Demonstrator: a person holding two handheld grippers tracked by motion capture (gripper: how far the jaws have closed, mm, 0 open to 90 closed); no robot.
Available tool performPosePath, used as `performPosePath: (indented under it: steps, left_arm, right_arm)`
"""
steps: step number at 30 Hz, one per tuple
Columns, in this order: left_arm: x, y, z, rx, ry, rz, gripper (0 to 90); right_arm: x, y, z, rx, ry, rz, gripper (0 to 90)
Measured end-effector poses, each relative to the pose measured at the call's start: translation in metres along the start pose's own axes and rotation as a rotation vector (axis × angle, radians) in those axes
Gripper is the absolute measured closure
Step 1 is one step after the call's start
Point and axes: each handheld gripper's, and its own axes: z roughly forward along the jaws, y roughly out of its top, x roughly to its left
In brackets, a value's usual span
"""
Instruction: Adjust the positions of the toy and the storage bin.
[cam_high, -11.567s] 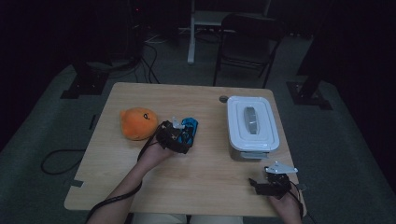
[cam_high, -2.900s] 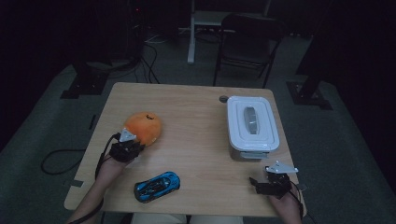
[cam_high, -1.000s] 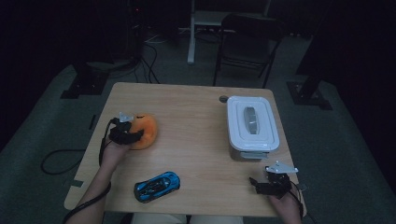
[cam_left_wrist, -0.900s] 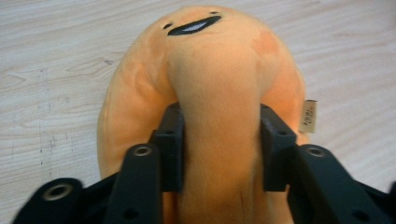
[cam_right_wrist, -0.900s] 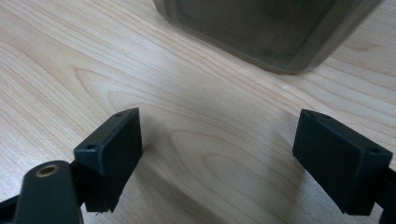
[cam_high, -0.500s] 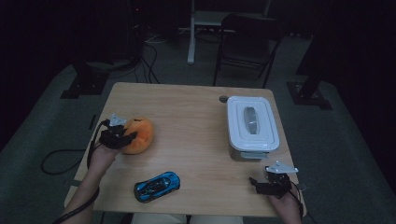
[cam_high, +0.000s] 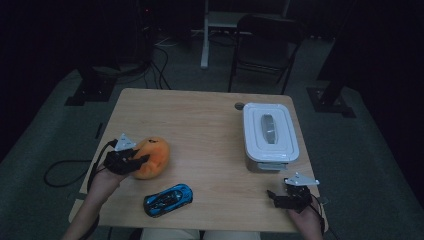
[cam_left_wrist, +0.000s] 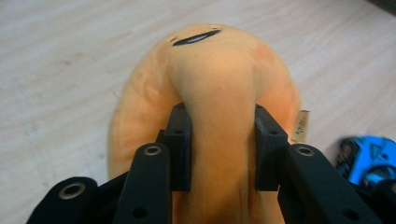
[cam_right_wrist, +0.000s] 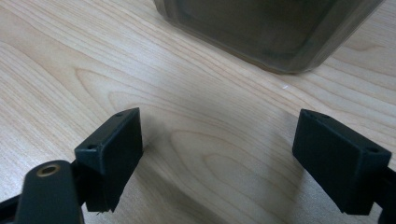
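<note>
- Since half a second earlier, the left gripper (cam_high: 136, 161) had clamped the orange plush (cam_left_wrist: 219, 88) near the table's (cam_high: 200, 120) left edge, probably for lifting.
- The right gripper (cam_right_wrist: 233, 154) rested wide open beside the lidded box (cam_high: 270, 131).

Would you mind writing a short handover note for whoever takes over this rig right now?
Left gripper: shut on the orange plush toy, pinching a fold of it near the table's left edge.
Right gripper: open, holding nothing, low over the table just in front of the white lidded container.
Blue toy car: lying free near the front edge, untouched.
Done: the plush is gripped.
Left: the plush is not yet moved anywhere; the container's lid is on, so it probably needs opening if the toys go inside.
</note>
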Motion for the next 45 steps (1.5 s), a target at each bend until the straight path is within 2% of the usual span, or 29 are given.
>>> performPosePath:
  steps: [3,4,5,6,7,10,13,15,17,18,20,21,23,29,34,38,41,43,45]
  left_arm:
    - [-0.001,-0.008,0.002,0.032,-0.02,-0.006,66.4]
    - [-0.001,-0.012,0.006,0.062,-0.02,-0.002,66.0]
    - [-0.001,-0.016,0.01,0.07,-0.028,0.001,65.1]
    - [0.0,-0.02,0.012,0.055,-0.035,-0.025,64.3]
    - [0.001,-0.021,0.012,0.05,-0.039,-0.038,61.2]
    - [0.001,-0.019,0.008,0.026,-0.046,-0.064,41.0]
    - [-0.001,-0.016,0.006,0.023,-0.019,-0.045,26.4]
    - [-0.002,-0.013,0.005,0.018,0.0,-0.054,17.2]
    - [-0.002,-0.009,0.002,-0.002,-0.003,-0.073,16.7]
    - [-0.002,-0.007,0.001,-0.01,-0.003,-0.084,10.9]
    - [-0.003,-0.002,-0.002,-0.034,-0.009,-0.098,8.8]
    - [-0.003,0.0,-0.002,-0.043,-0.016,-0.104,8.4]
    - [-0.005,0.006,-0.002,-0.039,-0.044,-0.104,0.4]
    - [-0.019,0.017,0.011,-0.076,-0.053,-0.08,0.4]
    - [-0.031,0.025,0.022,-0.088,-0.067,-0.062,0.4]
    - [-0.041,0.034,0.027,-0.111,-0.1,-0.057,0.4]
    - [-0.047,0.04,0.032,-0.111,-0.104,-0.044,0.5]
    - [-0.056,0.046,0.04,-0.11,-0.125,-0.029,0.4]
    - [-0.063,0.05,0.045,-0.145,-0.134,-0.009,0.4]
  right_arm:
    - [0.0,0.0,0.0,0.0,0.0,0.0,15.5]
    - [0.0,0.0,0.0,0.0,0.0,0.0,15.5]
    - [0.0,0.0,0.0,0.0,0.0,0.0,15.5]
    - [0.0,0.0,0.0,0.0,0.0,0.0,15.5]
    - [0.0,0.0,0.0,0.0,0.0,0.0,15.5]
    - [0.0,0.0,0.0,0.0,0.0,0.0,15.5]
    - [0.0,0.0,0.0,0.0,0.0,0.0,15.5]
    - [0.0,0.0,0.0,0.0,0.0,0.0,15.5]
    - [0.0,0.0,0.0,0.0,0.0,0.0,15.5]
    - [0.0,0.0,0.0,0.0,0.0,0.0,15.5]
    - [0.0,0.0,0.0,0.0,0.0,0.0,15.4]
    - [0.0,0.0,0.0,0.0,0.0,0.0,15.4]
    - [0.0,0.0,0.0,0.0,0.001,0.0,15.3]
    - [0.0,0.0,0.0,0.0,0.0,0.002,15.2]
    - [-0.002,0.0,0.0,-0.002,0.006,0.012,14.1]
    - [-0.002,0.0,0.0,-0.001,-0.003,0.019,14.0]
    - [-0.001,0.0,0.0,0.002,-0.01,0.011,14.0]
    - [-0.001,0.0,0.0,0.001,-0.007,0.014,14.1]
    - [-0.001,0.0,0.0,0.0,-0.007,0.015,14.0]
